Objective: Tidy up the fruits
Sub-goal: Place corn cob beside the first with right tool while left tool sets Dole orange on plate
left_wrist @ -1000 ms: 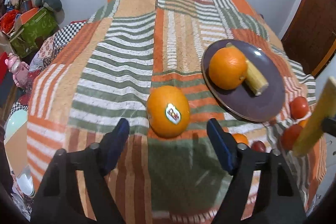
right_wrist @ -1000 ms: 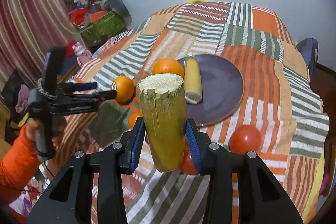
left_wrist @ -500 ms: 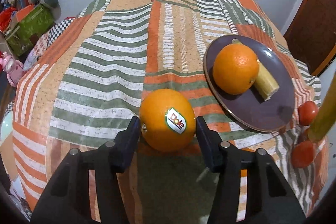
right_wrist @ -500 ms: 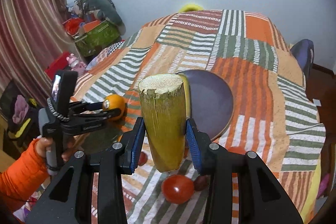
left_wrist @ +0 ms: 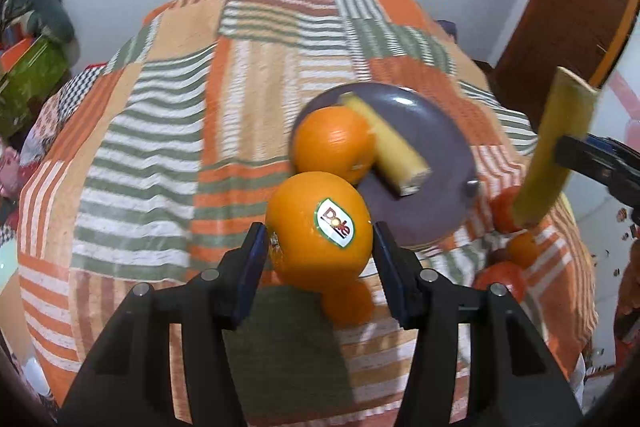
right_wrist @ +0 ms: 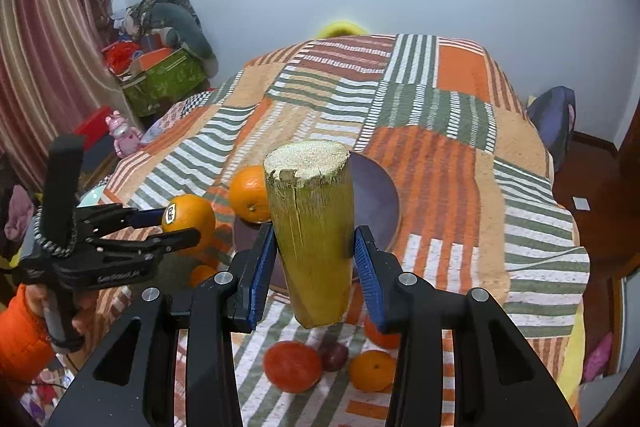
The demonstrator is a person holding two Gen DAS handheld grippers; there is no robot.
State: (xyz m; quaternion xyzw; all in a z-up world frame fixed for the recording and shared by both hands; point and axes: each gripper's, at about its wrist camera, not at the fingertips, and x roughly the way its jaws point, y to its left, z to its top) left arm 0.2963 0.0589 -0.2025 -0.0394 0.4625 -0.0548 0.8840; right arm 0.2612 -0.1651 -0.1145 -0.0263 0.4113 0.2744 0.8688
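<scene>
- Orange fruit with a sticker fills our left-wrist view, clamped between the left gripper pads, which closed on it just now. It hangs just in front of a dark plate holding another orange and a cane piece.
- From the right wrist, we see the right gripper clamped on an upright yellow cane stalk above the striped blanket, loose fruit below.

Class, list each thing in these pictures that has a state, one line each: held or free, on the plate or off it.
Left gripper: shut on the stickered orange.
Stickered orange: held, lifted off the cloth.
Right gripper: shut on the cane piece.
Cane piece: held upright.
Purple plate: holds one orange and one cane stick.
Plain orange: free, on the plate.
Tomato: free, off the plate.
</scene>
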